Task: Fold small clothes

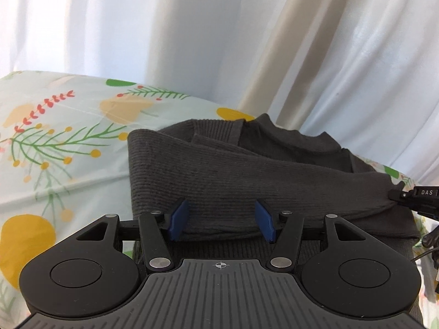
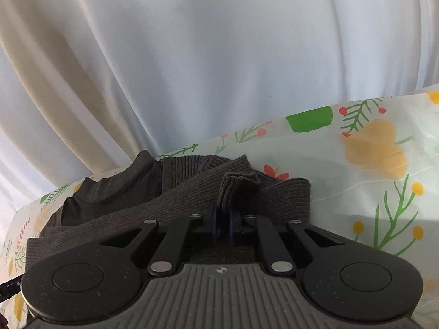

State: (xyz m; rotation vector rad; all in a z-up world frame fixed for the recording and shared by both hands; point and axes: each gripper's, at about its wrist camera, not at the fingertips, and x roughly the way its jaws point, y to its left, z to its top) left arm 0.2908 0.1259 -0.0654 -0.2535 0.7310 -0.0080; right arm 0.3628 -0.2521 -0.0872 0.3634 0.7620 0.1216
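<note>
A dark grey ribbed sweater [image 1: 247, 175] lies on the table, which is covered by a flowered cloth [image 1: 55, 142], with pale curtains [image 1: 192, 41] hanging behind. One sleeve [image 2: 192, 192] is laid across the body of the sweater, and the collar [image 1: 288, 139] sits at the far side. The right gripper [image 2: 222, 226] is closed tight on a pinch of the sleeve's ribbed fabric, which bunches up in a small peak just beyond its fingers. The left gripper [image 1: 222, 220] stands wide apart, its blue pads [image 1: 179, 219] on either side of the near fold of the sleeve, holding nothing. The step in hand looks like laying the sleeve flat across the sweater's body. To do it well, the right gripper should probably keep its pinch firm and draw the sleeve taut and low, so that the knit does not sag or twist on its way over. The left gripper would do best to press or pin the fold line on its side, so the body stays put while the sleeve is pulled. The ribbed knit is stretchy and likely to spring back, so a slow pull and a clean release, letting go only once the fabric rests flat, should give a neater edge.
</note>
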